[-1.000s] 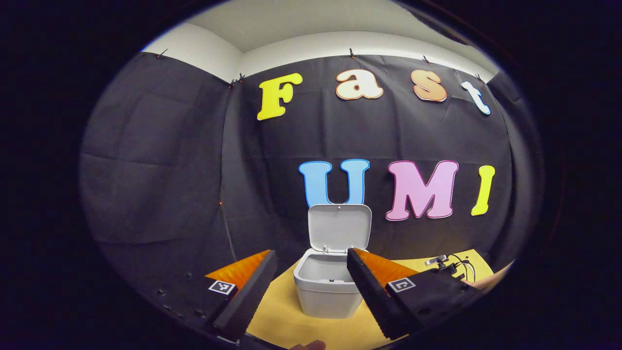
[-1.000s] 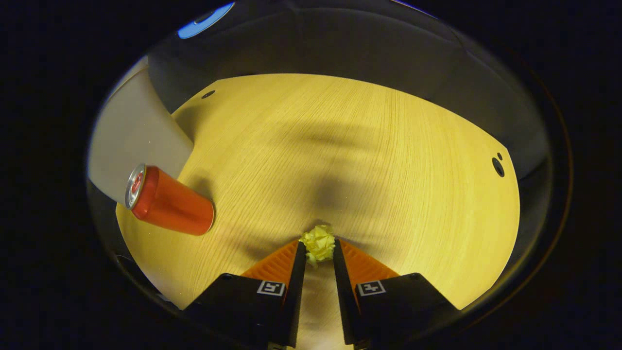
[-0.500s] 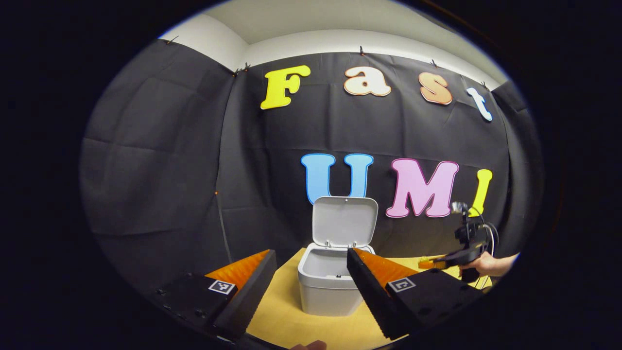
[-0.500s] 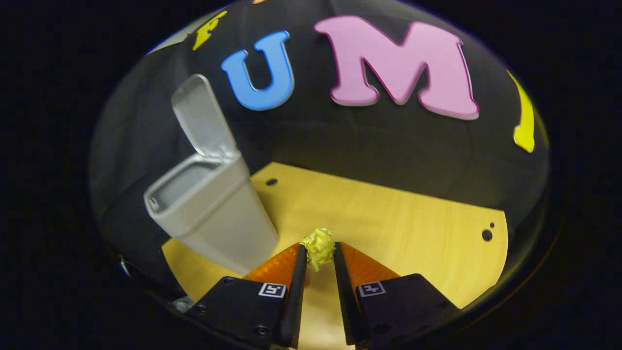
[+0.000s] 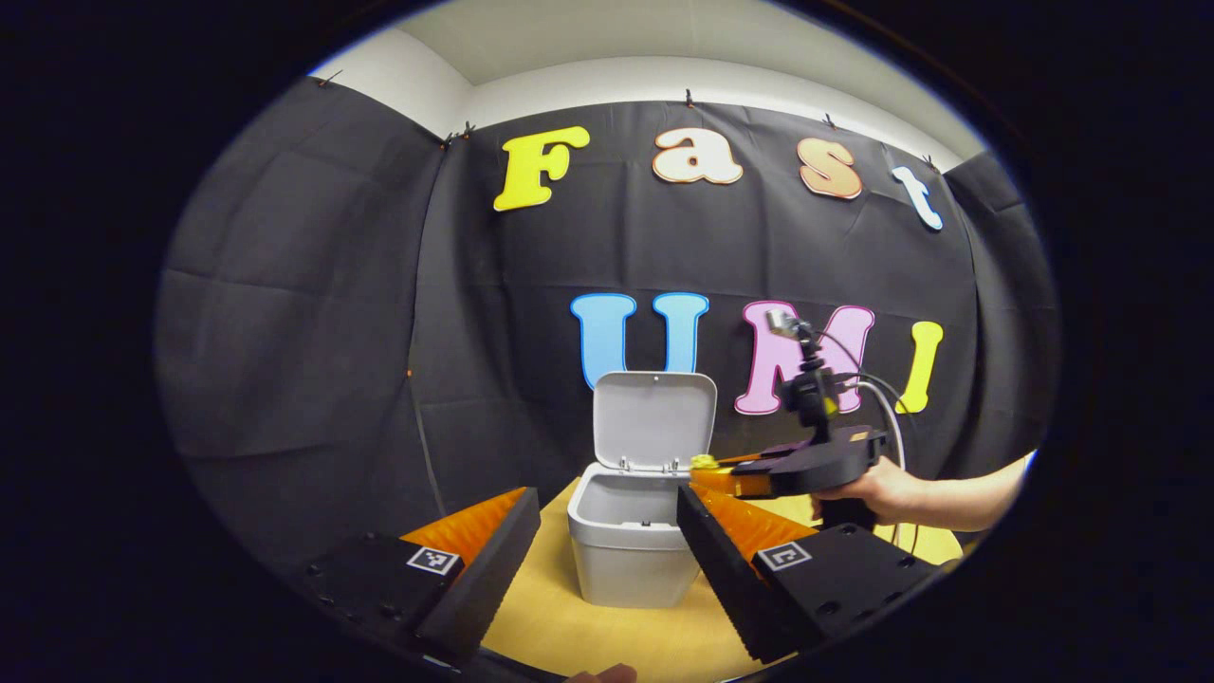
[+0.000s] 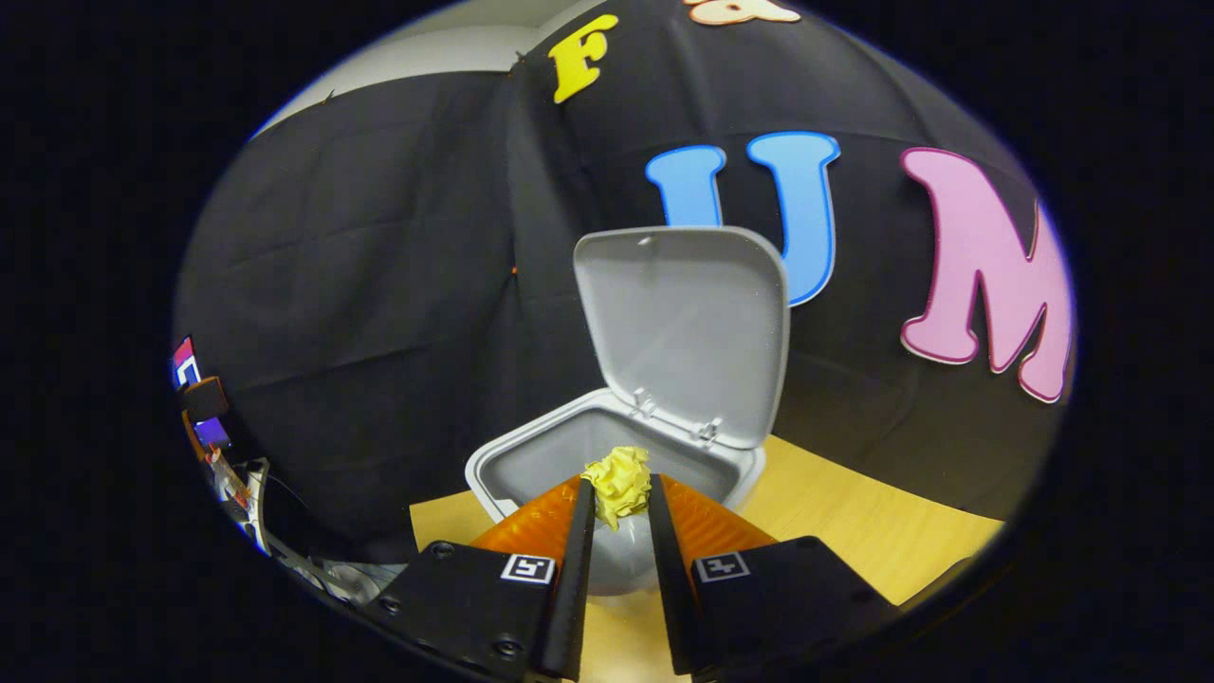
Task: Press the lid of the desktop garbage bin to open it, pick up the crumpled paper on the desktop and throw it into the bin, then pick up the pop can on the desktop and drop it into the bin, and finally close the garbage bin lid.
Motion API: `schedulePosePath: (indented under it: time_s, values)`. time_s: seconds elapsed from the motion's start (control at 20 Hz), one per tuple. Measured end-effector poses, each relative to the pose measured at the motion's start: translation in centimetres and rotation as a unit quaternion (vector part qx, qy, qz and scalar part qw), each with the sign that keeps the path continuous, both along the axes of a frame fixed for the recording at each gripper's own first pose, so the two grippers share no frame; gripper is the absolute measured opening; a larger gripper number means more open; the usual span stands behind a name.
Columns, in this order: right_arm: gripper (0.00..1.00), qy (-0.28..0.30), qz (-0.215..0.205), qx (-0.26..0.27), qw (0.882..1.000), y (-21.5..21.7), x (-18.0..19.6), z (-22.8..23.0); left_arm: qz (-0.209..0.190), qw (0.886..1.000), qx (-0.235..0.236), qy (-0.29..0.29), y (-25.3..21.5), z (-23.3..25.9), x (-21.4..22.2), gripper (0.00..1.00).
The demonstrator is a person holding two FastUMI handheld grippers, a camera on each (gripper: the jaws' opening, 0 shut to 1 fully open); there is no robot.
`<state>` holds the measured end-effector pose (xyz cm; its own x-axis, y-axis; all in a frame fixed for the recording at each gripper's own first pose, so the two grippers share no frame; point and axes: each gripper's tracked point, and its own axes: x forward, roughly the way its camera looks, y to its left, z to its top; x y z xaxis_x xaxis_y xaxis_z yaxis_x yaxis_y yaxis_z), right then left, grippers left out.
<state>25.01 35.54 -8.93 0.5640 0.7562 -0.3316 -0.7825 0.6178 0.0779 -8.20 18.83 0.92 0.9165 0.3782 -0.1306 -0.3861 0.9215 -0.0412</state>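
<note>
The grey bin (image 5: 626,560) stands on the wooden desktop with its lid (image 5: 654,419) upright and open. In the right gripper view the bin (image 6: 517,460) lies straight ahead below the raised lid (image 6: 688,332). My right gripper (image 6: 619,493) is shut on the yellow crumpled paper (image 6: 618,482), held over the bin's mouth. From the left gripper view, the right gripper (image 5: 707,467) reaches in from the right with the paper (image 5: 703,462) at its tips, just at the bin's right rim. My left gripper (image 5: 607,517) hangs open in front of the bin, holding nothing.
The wooden desktop (image 5: 607,636) runs under the bin to the black cloth wall behind. A hand and forearm (image 5: 910,493) hold the right gripper. In the right gripper view, some cables and gear (image 6: 223,446) sit at the far left.
The right gripper lifted the paper off the desktop and swung left to above the open bin. The left gripper stayed open and nearly still.
</note>
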Motion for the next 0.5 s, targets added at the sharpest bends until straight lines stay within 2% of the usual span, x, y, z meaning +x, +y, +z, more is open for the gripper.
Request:
schedulePosePath:
  time_s: [0.05,0.1,0.15,0.25,0.35,0.4,0.5]
  values:
    - [0.39,0.004,-0.001,-0.01,1.0,0.2,0.1,-0.6,-0.002,1.0,-0.003,0.002,-0.3,-0.2,-0.1,0.98]
    - [0.32,0.018,0.01,-0.009,1.0,0.5,-0.2,-1.4,-0.006,1.0,-0.007,0.004,-0.7,-0.6,0.0,0.98]
    - [0.63,0.022,0.015,-0.002,1.0,0.7,-0.9,-1.2,-0.01,1.0,-0.012,0.005,-1.1,-0.8,0.1,0.98]
    - [0.69,0.003,0.013,0.0,1.0,0.5,-1.2,-0.3,-0.022,0.999,-0.026,0.005,-2.1,-1.5,0.2,0.98]
    - [0.8,-0.014,0.007,0.001,1.0,-0.6,-1.2,0.6,-0.037,0.999,-0.035,0.005,-3.1,-2.5,1.0,0.97]
    - [0.99,-0.016,0.0,0.007,1.0,-1.6,-1.3,1.2,-0.045,0.998,-0.039,0.006,-3.5,-2.8,1.7,0.96]
    - [0.99,-0.021,-0.017,0.016,1.0,-3.7,-1.1,2.2,-0.073,0.996,-0.049,0.014,-5.1,-4.3,3.3,0.95]
